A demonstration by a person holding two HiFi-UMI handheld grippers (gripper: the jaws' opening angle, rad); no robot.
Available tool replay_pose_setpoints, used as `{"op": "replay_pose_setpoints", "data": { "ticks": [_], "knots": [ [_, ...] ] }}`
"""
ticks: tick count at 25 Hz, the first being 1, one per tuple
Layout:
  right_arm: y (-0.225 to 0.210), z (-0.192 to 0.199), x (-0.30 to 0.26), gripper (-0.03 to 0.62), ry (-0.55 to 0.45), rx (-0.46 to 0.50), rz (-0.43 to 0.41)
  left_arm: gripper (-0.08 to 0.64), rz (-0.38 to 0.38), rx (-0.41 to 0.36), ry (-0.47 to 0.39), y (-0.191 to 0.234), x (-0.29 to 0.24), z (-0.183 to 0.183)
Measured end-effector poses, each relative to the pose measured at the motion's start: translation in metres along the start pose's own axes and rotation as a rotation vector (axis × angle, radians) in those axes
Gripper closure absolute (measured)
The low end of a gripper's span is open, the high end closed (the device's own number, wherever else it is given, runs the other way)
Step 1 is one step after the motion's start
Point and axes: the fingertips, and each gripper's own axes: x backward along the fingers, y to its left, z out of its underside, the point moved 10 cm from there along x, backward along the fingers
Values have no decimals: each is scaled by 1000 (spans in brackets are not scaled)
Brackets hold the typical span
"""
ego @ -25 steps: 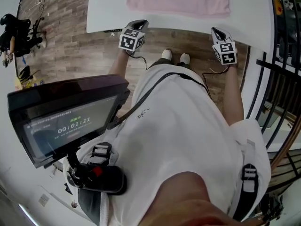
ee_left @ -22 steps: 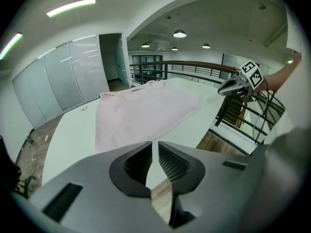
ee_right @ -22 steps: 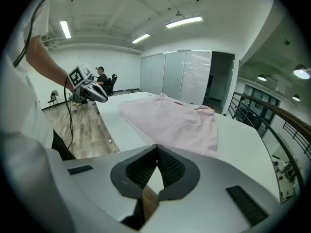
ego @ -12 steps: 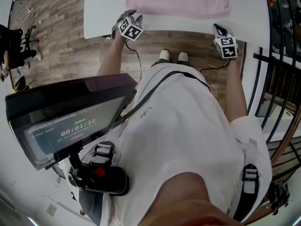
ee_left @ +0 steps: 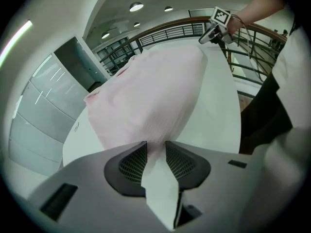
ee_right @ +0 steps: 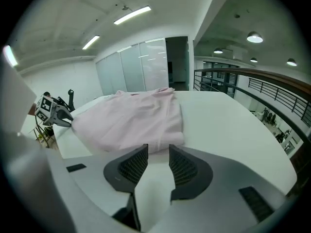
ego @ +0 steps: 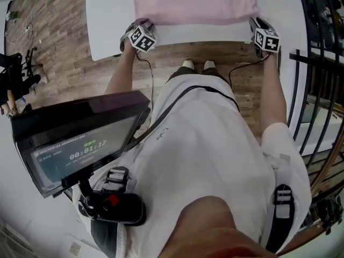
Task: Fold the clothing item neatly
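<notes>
A pink garment [ego: 194,1] lies spread flat on the white table [ego: 107,15]. My left gripper [ego: 141,26] is at its near left corner. In the left gripper view the left gripper [ee_left: 156,147] has just been opening; its jaws stand apart with the garment [ee_left: 155,91] edge reaching in between the tips, not pinched. My right gripper [ego: 255,22] is at the near right corner. In the right gripper view the right gripper [ee_right: 158,152] has just been opening; bare table shows between its jaws, and the garment [ee_right: 131,120] hem lies just past the tips.
The table's near edge runs just below both grippers, with wooden floor [ego: 64,52] under it. A black metal railing [ego: 317,90] stands close on the right. A dark screen [ego: 75,138] hangs at the person's chest. Glass partitions [ee_right: 141,67] stand beyond the table.
Both grippers have moved from over the floor up onto the table's near edge, to the garment's two near corners. The left arrived first, the right in the last half second.
</notes>
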Motion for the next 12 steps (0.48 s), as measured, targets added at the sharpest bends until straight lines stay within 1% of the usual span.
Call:
{"op": "replay_pose_setpoints", "data": {
  "ticks": [3,5,9,11,12],
  "knots": [
    [-20,-8,-10,453,1,-28,34,440,4,-2,-4,1,7,1],
    [-32,-11,-13,451,-4,-51,24,440,17,2,2,2,10,2],
    [-47,-13,-15,453,23,-100,-62,440,70,54,-10,7,16,8],
    [-47,-15,-15,454,35,-102,-113,440,88,76,-15,8,20,12],
    [-46,-16,-14,491,50,-91,-138,440,91,81,-16,9,21,13]
  ]
}}
